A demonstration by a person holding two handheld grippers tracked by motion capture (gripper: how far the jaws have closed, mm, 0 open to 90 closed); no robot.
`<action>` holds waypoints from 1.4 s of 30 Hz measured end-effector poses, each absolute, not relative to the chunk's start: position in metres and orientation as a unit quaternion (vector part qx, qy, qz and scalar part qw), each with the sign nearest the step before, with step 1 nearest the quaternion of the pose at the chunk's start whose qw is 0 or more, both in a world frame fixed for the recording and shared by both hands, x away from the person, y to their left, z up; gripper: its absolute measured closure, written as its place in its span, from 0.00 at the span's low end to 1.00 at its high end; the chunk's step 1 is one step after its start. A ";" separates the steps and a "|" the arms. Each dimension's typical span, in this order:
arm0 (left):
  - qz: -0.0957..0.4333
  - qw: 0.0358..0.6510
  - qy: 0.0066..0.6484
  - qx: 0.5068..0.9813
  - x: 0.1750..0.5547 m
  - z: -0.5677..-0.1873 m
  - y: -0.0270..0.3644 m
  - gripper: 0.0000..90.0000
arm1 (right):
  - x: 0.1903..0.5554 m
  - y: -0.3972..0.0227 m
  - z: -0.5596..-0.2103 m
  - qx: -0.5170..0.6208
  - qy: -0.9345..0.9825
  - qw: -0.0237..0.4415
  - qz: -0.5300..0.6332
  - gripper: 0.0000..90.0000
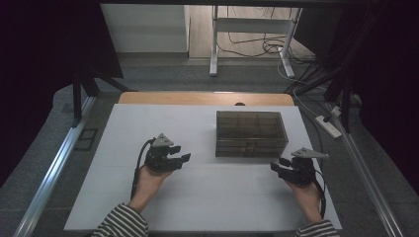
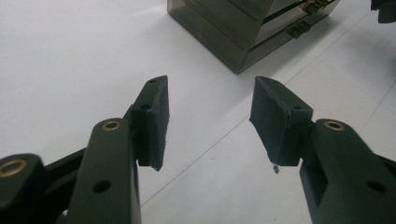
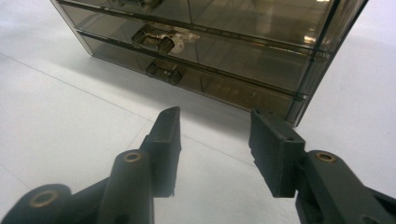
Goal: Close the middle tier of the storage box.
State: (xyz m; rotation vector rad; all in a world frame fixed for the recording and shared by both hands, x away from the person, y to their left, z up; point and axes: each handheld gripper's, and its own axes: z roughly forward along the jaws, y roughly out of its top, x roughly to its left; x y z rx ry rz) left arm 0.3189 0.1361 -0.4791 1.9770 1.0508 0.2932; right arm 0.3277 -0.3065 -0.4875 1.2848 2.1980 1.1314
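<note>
Overall light: dim in the high view, with black curtains at both sides and a brighter strip of floor at the top.
Table: the white rectangular table top (image 1: pixel 148 197) reads as flat grey-white, evenly lit, no hard glare.
Shadows: soft and short under the smoky translucent plastic drawer box (image 1: pixel 251 133); in the right gripper view a darker band lies on the table along its front.
Reflections: faint sheen on the box's drawer fronts (image 3: pixel 243 51).
Focus: both gripper views blur the near black jaws slightly; the box's far edges are soft.
Distortion: the table's edges converge toward the top of the high view.
</note>
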 end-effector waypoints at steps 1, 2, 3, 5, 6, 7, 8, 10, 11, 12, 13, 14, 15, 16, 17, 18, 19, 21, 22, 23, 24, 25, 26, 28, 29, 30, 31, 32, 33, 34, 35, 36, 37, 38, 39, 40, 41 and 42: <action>0.117 0.428 0.422 0.790 0.318 -0.479 0.137 0.52 | 0.327 -0.306 -0.487 0.454 0.776 0.178 0.400 0.56; 0.118 0.428 0.422 0.790 0.317 -0.479 0.138 0.52 | 0.326 -0.306 -0.487 0.453 0.776 0.179 0.400 0.55; 0.118 0.429 0.422 0.790 0.317 -0.480 0.139 0.52 | 0.326 -0.306 -0.487 0.452 0.777 0.180 0.400 0.55; 0.120 0.429 0.423 0.789 0.315 -0.481 0.141 0.52 | 0.324 -0.305 -0.487 0.452 0.775 0.181 0.402 0.54; 0.120 0.430 0.423 0.788 0.315 -0.481 0.142 0.52 | 0.324 -0.305 -0.488 0.451 0.776 0.181 0.403 0.54; 0.121 0.430 0.424 0.788 0.314 -0.481 0.143 0.51 | 0.323 -0.305 -0.488 0.452 0.776 0.180 0.402 0.54; 0.121 0.432 0.424 0.787 0.314 -0.481 0.144 0.51 | 0.323 -0.305 -0.488 0.452 0.776 0.180 0.403 0.54; 0.122 0.434 0.425 0.785 0.312 -0.481 0.146 0.51 | 0.321 -0.305 -0.489 0.451 0.775 0.181 0.403 0.53; 0.123 0.434 0.425 0.785 0.311 -0.481 0.147 0.51 | 0.321 -0.305 -0.489 0.451 0.775 0.181 0.403 0.53; 0.124 0.435 0.426 0.784 0.310 -0.481 0.148 0.51 | 0.320 -0.306 -0.489 0.451 0.775 0.181 0.404 0.53; 0.125 0.436 0.425 0.783 0.310 -0.481 0.149 0.51 | 0.320 -0.306 -0.489 0.451 0.775 0.181 0.405 0.53; 0.126 0.436 0.425 0.783 0.309 -0.481 0.150 0.51 | 0.319 -0.306 -0.489 0.451 0.775 0.182 0.405 0.53; 0.126 0.437 0.425 0.783 0.308 -0.481 0.151 0.51 | 0.319 -0.306 -0.489 0.450 0.775 0.183 0.405 0.53; 0.126 0.438 0.426 0.781 0.307 -0.482 0.151 0.50 | 0.318 -0.306 -0.489 0.450 0.775 0.183 0.406 0.52; 0.127 0.438 0.426 0.782 0.307 -0.481 0.153 0.50 | 0.318 -0.306 -0.489 0.449 0.774 0.183 0.406 0.52; 0.128 0.439 0.426 0.781 0.306 -0.482 0.154 0.50 | 0.317 -0.306 -0.489 0.449 0.774 0.183 0.406 0.52; 0.128 0.439 0.427 0.780 0.305 -0.482 0.155 0.50 | 0.316 -0.306 -0.489 0.449 0.774 0.184 0.407 0.52; 0.130 0.440 0.428 0.779 0.303 -0.482 0.158 0.50 | 0.315 -0.306 -0.489 0.447 0.774 0.185 0.409 0.51; 0.130 0.441 0.428 0.778 0.302 -0.482 0.159 0.49 | 0.314 -0.306 -0.488 0.446 0.774 0.185 0.409 0.51; 0.132 0.442 0.429 0.777 0.301 -0.482 0.161 0.49 | 0.313 -0.306 -0.488 0.446 0.773 0.185 0.411 0.51; 0.134 0.442 0.429 0.776 0.300 -0.482 0.162 0.49 | 0.313 -0.306 -0.489 0.446 0.773 0.187 0.412 0.51; 0.135 0.443 0.430 0.775 0.299 -0.483 0.164 0.49 | 0.312 -0.306 -0.489 0.446 0.772 0.187 0.412 0.50; 0.135 0.444 0.430 0.774 0.298 -0.483 0.165 0.49 | 0.311 -0.306 -0.488 0.446 0.772 0.188 0.413 0.50; 0.137 0.446 0.432 0.772 0.296 -0.483 0.168 0.48 | 0.310 -0.306 -0.489 0.445 0.771 0.189 0.414 0.50; 0.139 0.446 0.432 0.771 0.295 -0.483 0.170 0.48 | 0.310 -0.306 -0.489 0.445 0.771 0.190 0.415 0.49; 0.140 0.447 0.433 0.770 0.294 -0.483 0.172 0.48 | 0.309 -0.306 -0.489 0.445 0.770 0.190 0.415 0.49; 0.141 0.448 0.434 0.768 0.292 -0.484 0.173 0.48 | 0.309 -0.307 -0.489 0.444 0.770 0.191 0.416 0.49; 0.142 0.449 0.435 0.767 0.291 -0.484 0.175 0.48 | 0.308 -0.307 -0.489 0.445 0.770 0.191 0.416 0.49; 0.143 0.450 0.435 0.767 0.290 -0.484 0.176 0.47 | 0.308 -0.307 -0.489 0.444 0.770 0.192 0.417 0.48; 0.145 0.451 0.435 0.766 0.289 -0.484 0.178 0.47 | 0.307 -0.307 -0.489 0.444 0.770 0.192 0.417 0.48; 0.146 0.451 0.435 0.765 0.288 -0.484 0.179 0.47 | 0.307 -0.307 -0.489 0.444 0.770 0.192 0.417 0.48; 0.147 0.451 0.436 0.765 0.287 -0.484 0.180 0.47 | 0.307 -0.307 -0.489 0.444 0.770 0.193 0.417 0.48; 0.149 0.452 0.435 0.764 0.286 -0.484 0.182 0.46 | 0.306 -0.306 -0.489 0.443 0.769 0.193 0.417 0.47; 0.149 0.452 0.436 0.764 0.285 -0.484 0.183 0.46 | 0.306 -0.306 -0.489 0.443 0.770 0.194 0.417 0.47; 0.150 0.453 0.437 0.763 0.284 -0.484 0.184 0.46 | 0.305 -0.306 -0.489 0.443 0.769 0.194 0.418 0.47; 0.151 0.453 0.437 0.763 0.283 -0.485 0.185 0.46 | 0.305 -0.306 -0.490 0.443 0.769 0.195 0.419 0.47; 0.152 0.453 0.437 0.762 0.282 -0.485 0.186 0.46 | 0.305 -0.306 -0.490 0.442 0.769 0.196 0.419 0.46; 0.152 0.453 0.437 0.762 0.281 -0.485 0.187 0.46 | 0.304 -0.307 -0.490 0.442 0.769 0.197 0.419 0.46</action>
